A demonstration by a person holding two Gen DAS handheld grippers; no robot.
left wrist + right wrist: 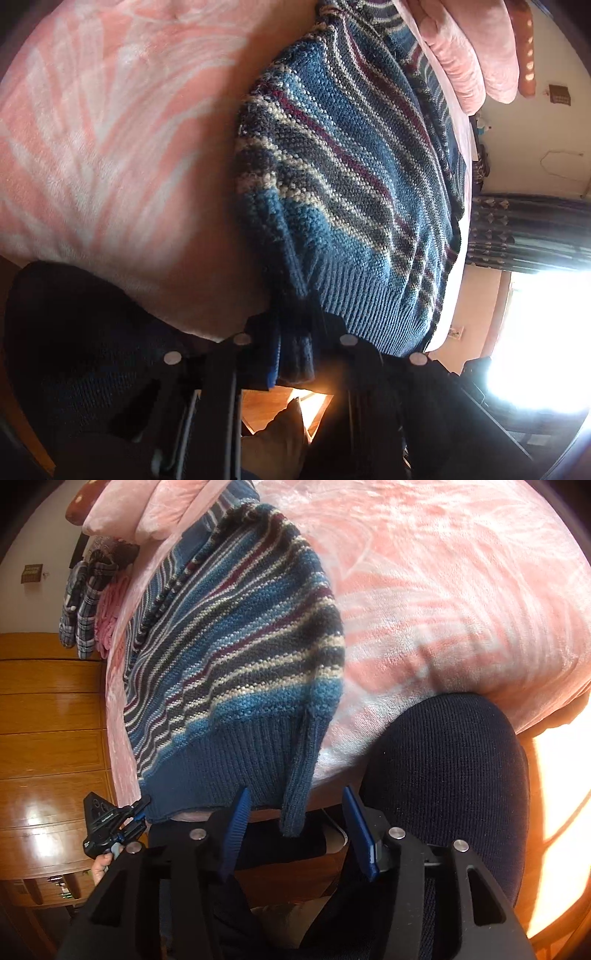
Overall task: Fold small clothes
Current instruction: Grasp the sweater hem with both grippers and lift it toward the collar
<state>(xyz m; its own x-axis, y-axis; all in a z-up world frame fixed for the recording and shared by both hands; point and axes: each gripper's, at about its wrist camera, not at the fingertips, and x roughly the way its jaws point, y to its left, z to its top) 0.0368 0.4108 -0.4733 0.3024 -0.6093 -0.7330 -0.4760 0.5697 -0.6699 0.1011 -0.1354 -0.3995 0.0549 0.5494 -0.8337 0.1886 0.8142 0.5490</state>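
A knit sweater (351, 184) striped in blue, grey, cream and maroon lies on a pink bed cover (110, 129), its ribbed hem hanging over the bed's edge. My left gripper (293, 323) is shut on one hem corner. The right wrist view shows the same sweater (229, 657) and my left gripper (138, 808) clamped on the far hem corner. My right gripper (295, 830) is open. The other hem corner (295, 805) dangles between its blue pads (236, 827), untouched by either.
The person's dark-trousered leg (443, 775) presses against the bed edge beside my right gripper. A wooden dresser (48, 720) stands left of the bed. Plaid and pink clothes (85, 602) and pink pillows (461, 55) lie at the far end.
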